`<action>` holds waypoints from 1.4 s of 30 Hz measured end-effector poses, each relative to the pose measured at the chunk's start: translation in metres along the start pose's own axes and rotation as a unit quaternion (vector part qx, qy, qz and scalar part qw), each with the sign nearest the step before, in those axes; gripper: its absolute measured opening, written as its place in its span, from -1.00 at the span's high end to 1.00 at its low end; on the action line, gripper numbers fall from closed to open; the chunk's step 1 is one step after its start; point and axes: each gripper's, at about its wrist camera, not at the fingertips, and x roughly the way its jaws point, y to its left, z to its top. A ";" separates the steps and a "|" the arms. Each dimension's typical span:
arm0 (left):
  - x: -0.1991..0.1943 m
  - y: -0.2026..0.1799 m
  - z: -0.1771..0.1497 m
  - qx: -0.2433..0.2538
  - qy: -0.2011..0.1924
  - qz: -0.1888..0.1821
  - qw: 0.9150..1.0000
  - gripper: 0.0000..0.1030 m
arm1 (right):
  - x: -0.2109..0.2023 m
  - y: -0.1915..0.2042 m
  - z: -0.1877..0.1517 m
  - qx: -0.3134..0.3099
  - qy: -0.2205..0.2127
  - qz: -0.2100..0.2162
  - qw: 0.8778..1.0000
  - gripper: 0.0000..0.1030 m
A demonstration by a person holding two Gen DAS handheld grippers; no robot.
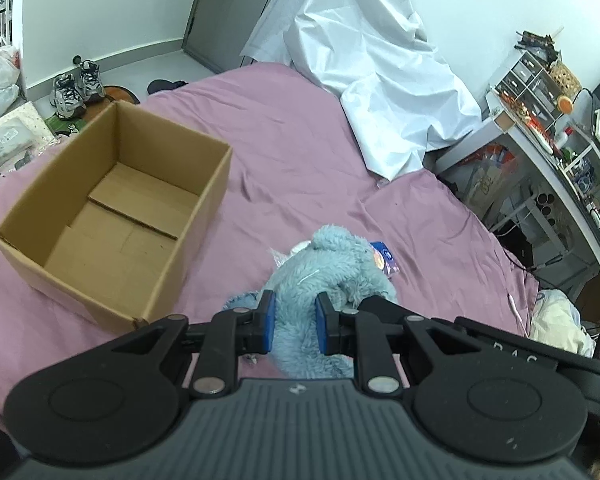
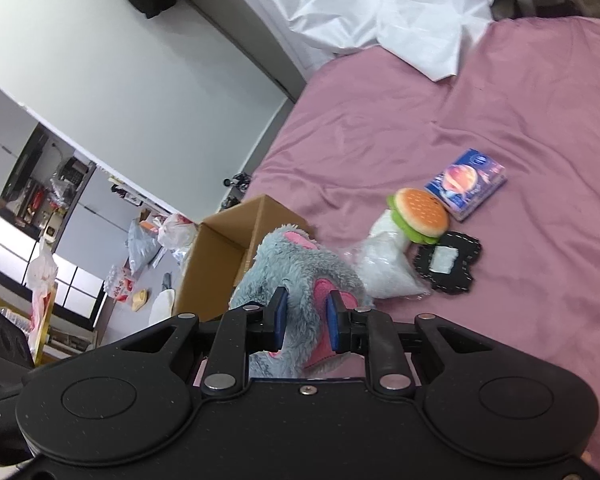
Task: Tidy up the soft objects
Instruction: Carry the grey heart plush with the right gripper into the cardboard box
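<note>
From the left wrist, the left tongs [image 1: 295, 322] clamp the fur of a blue-grey plush toy [image 1: 332, 272] at six o'clock, above the pink bed sheet [image 1: 300, 140]. An open cardboard box [image 1: 116, 208] sits on the bed at nine o'clock, a white sheet [image 1: 380, 80] at one o'clock. From the right wrist, the right tongs [image 2: 307, 322] pinch the same plush toy [image 2: 292, 272] by its grey and pink fur. At two o'clock of it lie a clear bag [image 2: 384, 268], a plush burger [image 2: 420, 216], a black felt piece [image 2: 448, 268] and a blue packet [image 2: 466, 188].
</note>
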 end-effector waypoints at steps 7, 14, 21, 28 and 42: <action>-0.015 0.012 0.013 0.000 -0.018 0.003 1.000 0.63 | 0.005 0.020 0.004 -0.015 -0.006 0.019 1.000 0.61; -0.028 0.024 0.026 0.012 -0.036 0.022 0.999 0.62 | 0.015 0.043 0.007 -0.031 -0.007 0.038 0.999 0.61; -0.035 0.041 0.036 0.010 -0.046 0.034 0.998 0.62 | 0.028 0.063 0.009 -0.043 -0.003 0.049 0.998 0.61; -0.038 0.061 0.046 -0.001 -0.054 0.038 0.998 0.62 | 0.043 0.078 0.010 -0.047 0.001 0.061 0.997 0.61; -0.026 0.100 0.061 -0.027 -0.049 0.042 0.998 0.63 | 0.078 0.094 0.009 -0.050 0.016 0.068 0.996 0.61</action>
